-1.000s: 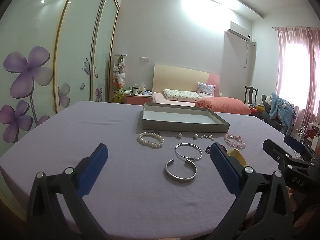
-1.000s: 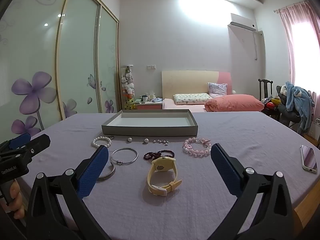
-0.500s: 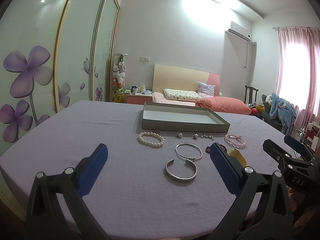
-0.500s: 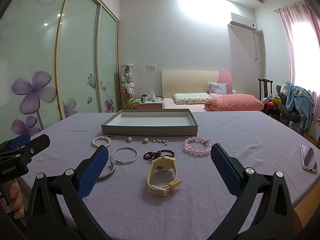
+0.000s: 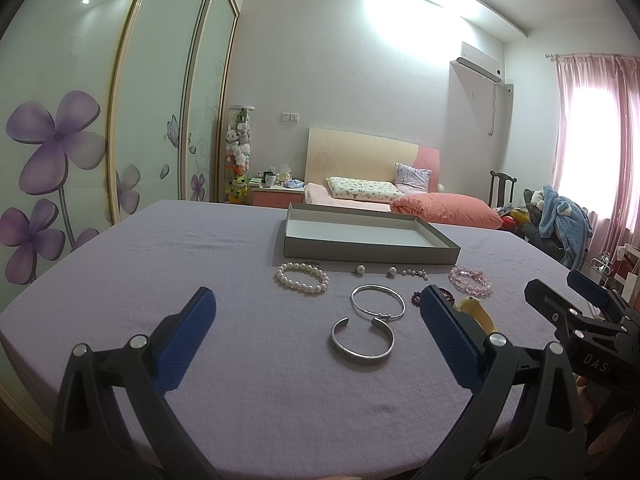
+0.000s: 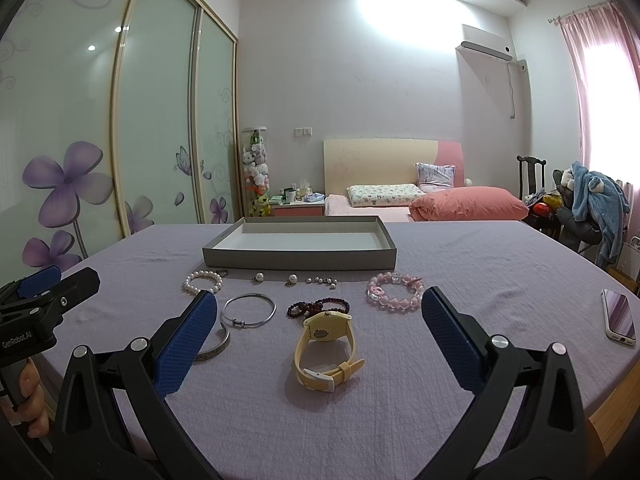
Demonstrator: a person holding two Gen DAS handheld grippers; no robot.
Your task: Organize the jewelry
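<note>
Lilac-covered table (image 6: 460, 400): grey tray (image 6: 300, 258) at back; pearl bracelet (image 6: 203, 282), silver bangle (image 6: 249, 311), cuff (image 5: 362, 341), pink bead bracelet (image 6: 394, 291), yellow watch (image 6: 326, 346); phone (image 6: 619, 317) far right.

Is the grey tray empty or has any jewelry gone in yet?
Empty: the grey tray shows only bare white floor in both views, though its near wall hides a strip.

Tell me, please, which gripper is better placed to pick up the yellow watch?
Right. The yellow watch lies centred between the open right gripper fingers, while from the left gripper it sits off to the side, mostly hidden.
</note>
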